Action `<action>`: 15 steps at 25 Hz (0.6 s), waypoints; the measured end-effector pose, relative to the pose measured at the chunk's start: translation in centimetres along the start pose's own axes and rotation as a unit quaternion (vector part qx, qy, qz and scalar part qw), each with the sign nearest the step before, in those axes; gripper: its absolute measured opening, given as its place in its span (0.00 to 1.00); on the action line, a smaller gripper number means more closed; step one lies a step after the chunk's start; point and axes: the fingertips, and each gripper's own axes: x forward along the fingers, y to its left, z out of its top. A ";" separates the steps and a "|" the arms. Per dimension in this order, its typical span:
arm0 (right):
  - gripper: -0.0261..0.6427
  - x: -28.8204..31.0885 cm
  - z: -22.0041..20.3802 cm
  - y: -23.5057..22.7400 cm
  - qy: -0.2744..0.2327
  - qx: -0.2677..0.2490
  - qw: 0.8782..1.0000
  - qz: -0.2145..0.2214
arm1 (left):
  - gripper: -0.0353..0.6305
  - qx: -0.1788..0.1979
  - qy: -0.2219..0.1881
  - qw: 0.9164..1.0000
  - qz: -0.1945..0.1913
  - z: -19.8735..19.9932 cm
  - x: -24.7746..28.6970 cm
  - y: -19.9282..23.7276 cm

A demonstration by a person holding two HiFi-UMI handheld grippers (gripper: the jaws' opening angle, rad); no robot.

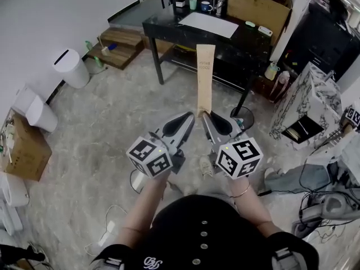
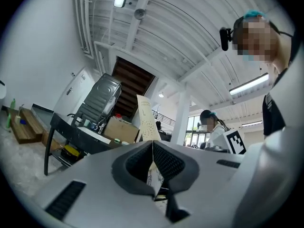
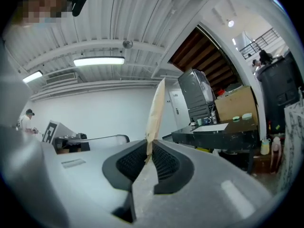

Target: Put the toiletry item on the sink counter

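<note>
A long flat tan paper packet (image 1: 205,77) with small print sticks out from both grippers, over the floor in front of the person. In the head view my left gripper (image 1: 191,118) and right gripper (image 1: 205,117) meet tip to tip at the packet's near end. In the left gripper view the left gripper (image 2: 153,145) is shut on the packet (image 2: 148,115), whose printed face rises above the pads. In the right gripper view the right gripper (image 3: 148,148) is shut on the packet (image 3: 156,110), seen edge-on. No sink counter shows in any view.
Ahead stands a black table (image 1: 169,30) with a white sheet, cups and a cardboard box (image 1: 256,4). A white bin (image 1: 70,66) and a cardboard box (image 1: 25,148) sit on the left, a marble-patterned cabinet (image 1: 315,103) and floor cables (image 1: 320,190) on the right.
</note>
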 end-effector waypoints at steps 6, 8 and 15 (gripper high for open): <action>0.08 0.2 0.0 -0.8 -0.006 0.022 1.000 0.004 | 0.07 -0.006 -0.008 1.000 0.004 0.4 0.7 0.8; 0.09 0.7 0.0 -1.3 -0.006 0.024 1.000 0.005 | 0.07 -0.012 -0.009 1.000 0.006 0.5 1.1 1.3; 0.09 4.2 -0.5 -2.6 0.003 0.031 0.999 0.028 | 0.07 -0.013 -0.005 1.000 0.024 0.4 2.9 4.6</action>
